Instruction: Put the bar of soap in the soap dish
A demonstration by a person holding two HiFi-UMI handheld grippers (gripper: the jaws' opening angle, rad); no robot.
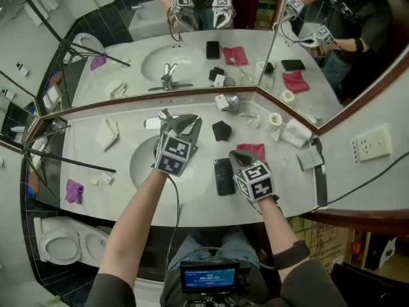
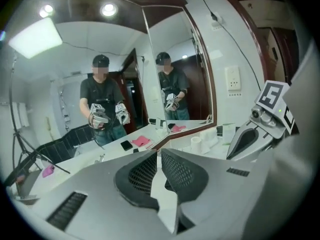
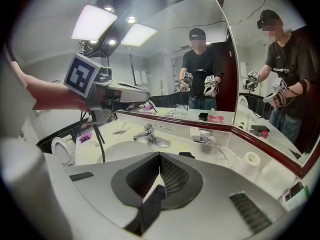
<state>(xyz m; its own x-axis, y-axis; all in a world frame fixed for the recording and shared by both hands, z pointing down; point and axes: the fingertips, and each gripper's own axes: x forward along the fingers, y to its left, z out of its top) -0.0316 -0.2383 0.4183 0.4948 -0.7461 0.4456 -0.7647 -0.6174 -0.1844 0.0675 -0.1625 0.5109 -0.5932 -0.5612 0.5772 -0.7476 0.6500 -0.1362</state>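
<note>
Head view: two tools are held up over the counter (image 1: 83, 158), and both are closed with nothing in them. The left tool (image 1: 182, 121) is over the one sink (image 1: 144, 165). The right tool (image 1: 239, 156) is by the one black phone (image 1: 224, 176). One white bar of soap (image 1: 222, 102) sits by the mirror, touching one shiny soap dish (image 1: 233, 101); I cannot tell if it is inside. One pink cloth (image 1: 254, 149), one purple cloth (image 1: 74, 191) and one paper roll (image 1: 275, 119) lie there too.
</note>
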